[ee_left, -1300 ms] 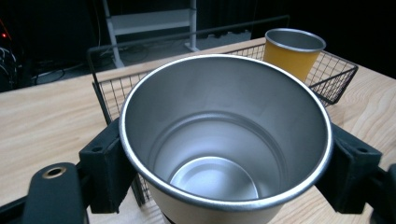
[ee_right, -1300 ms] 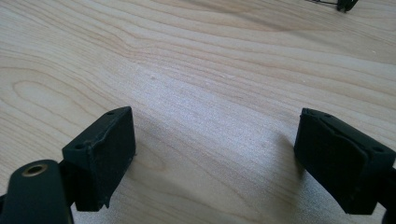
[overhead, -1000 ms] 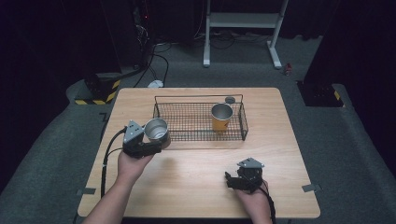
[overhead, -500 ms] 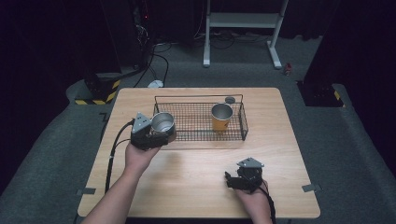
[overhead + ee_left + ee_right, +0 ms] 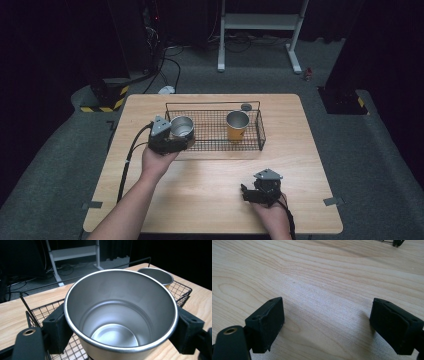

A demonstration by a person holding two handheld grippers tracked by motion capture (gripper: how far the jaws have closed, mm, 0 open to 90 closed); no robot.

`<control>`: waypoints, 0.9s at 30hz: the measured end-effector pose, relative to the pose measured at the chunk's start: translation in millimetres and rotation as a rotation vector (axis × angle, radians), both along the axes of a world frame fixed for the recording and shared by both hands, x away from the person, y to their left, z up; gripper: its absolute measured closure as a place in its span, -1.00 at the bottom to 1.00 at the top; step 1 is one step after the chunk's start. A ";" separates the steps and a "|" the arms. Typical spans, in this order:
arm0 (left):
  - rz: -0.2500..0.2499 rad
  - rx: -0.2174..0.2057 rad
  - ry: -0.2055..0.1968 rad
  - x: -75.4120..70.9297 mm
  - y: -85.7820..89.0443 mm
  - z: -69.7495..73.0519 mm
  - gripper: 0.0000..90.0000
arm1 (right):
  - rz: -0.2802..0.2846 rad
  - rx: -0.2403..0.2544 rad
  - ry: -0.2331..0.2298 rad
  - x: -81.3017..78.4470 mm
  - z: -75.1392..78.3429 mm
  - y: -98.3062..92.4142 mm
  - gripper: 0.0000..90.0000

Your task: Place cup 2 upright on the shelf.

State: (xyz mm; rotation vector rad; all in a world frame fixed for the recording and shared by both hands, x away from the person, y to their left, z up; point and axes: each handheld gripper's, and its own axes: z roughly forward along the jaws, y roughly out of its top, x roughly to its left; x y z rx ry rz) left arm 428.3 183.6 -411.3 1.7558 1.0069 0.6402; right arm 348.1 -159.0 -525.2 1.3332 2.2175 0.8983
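My left gripper (image 5: 176, 136) is shut on a steel cup (image 5: 182, 127), held upright over the left end of the black wire basket (image 5: 256, 131). In the left gripper view the cup (image 5: 120, 315) sits mouth up between the two black pads (image 5: 56, 331). A second cup (image 5: 237, 125), steel inside and orange outside, stands in the right part of the basket and shows behind the held cup (image 5: 156, 276). My right gripper (image 5: 246, 192) rests low over the wooden table near its front right, jaws wide apart with bare wood between its pads (image 5: 265, 323).
The wooden table (image 5: 210, 175) has bare room in front of the basket. A small dark round thing (image 5: 246, 106) lies behind the basket. Cables trail from both grippers. A white stand (image 5: 260, 22) and dark floor lie beyond the table.
My left gripper has carried the steel cup to the right, from beside the basket's left end to over it. The right gripper has stayed put.
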 end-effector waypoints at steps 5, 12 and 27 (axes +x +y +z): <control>0.003 0.006 0.001 7.8 -3.1 -0.6 -0.58 | 0.001 -0.001 0.000 0.0 0.0 -0.1 -0.72; 0.010 0.001 0.007 21.1 -4.0 -0.7 -0.58 | 0.002 -0.002 0.000 0.0 0.0 -0.2 -0.72; 0.019 0.012 0.005 46.4 -15.6 -0.2 -0.58 | 0.002 -0.002 0.000 0.0 0.0 -0.2 -0.72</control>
